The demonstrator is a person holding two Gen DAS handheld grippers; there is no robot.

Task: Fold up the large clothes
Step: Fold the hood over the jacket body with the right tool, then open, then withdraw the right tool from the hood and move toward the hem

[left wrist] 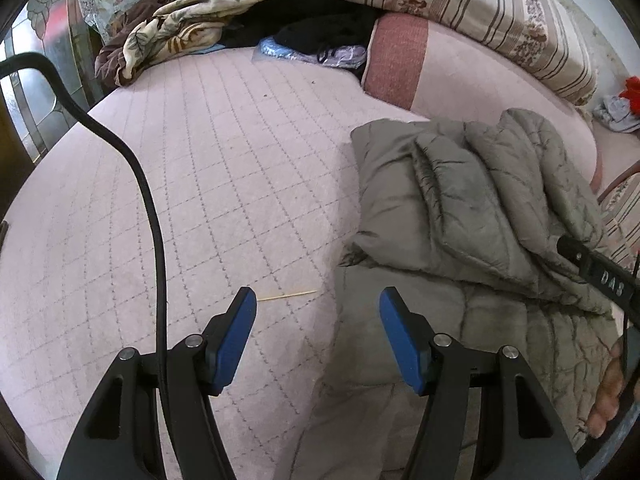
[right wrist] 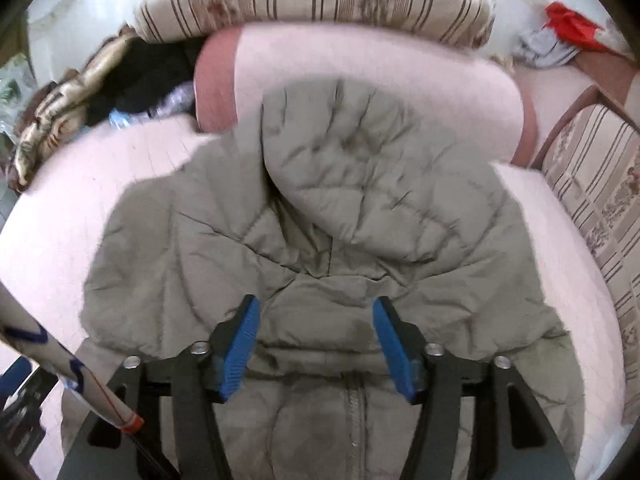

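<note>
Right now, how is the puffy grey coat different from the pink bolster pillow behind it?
The grey coat is crumpled, quilted and lies folded over itself; the pink bolster pillow is smooth and round like a roll. The coat is one dull grey; the pillow has a darker pink end. The coat has a zip; the pillow shows none. Both rest on the pink quilted bed cover.

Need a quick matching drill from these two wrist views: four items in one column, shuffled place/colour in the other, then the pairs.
Items:
1. padded jacket
2. black cable
3. thin wooden stick
4. red cloth

Descriptions:
A. lies on the pink quilted cover just ahead of the left gripper
B. olive-grey, partly folded on the bed, zipper showing
C. far right corner, beside a grey rag
D. curves across the left side of the left wrist view

Pairs: 1-B, 2-D, 3-A, 4-C
</note>
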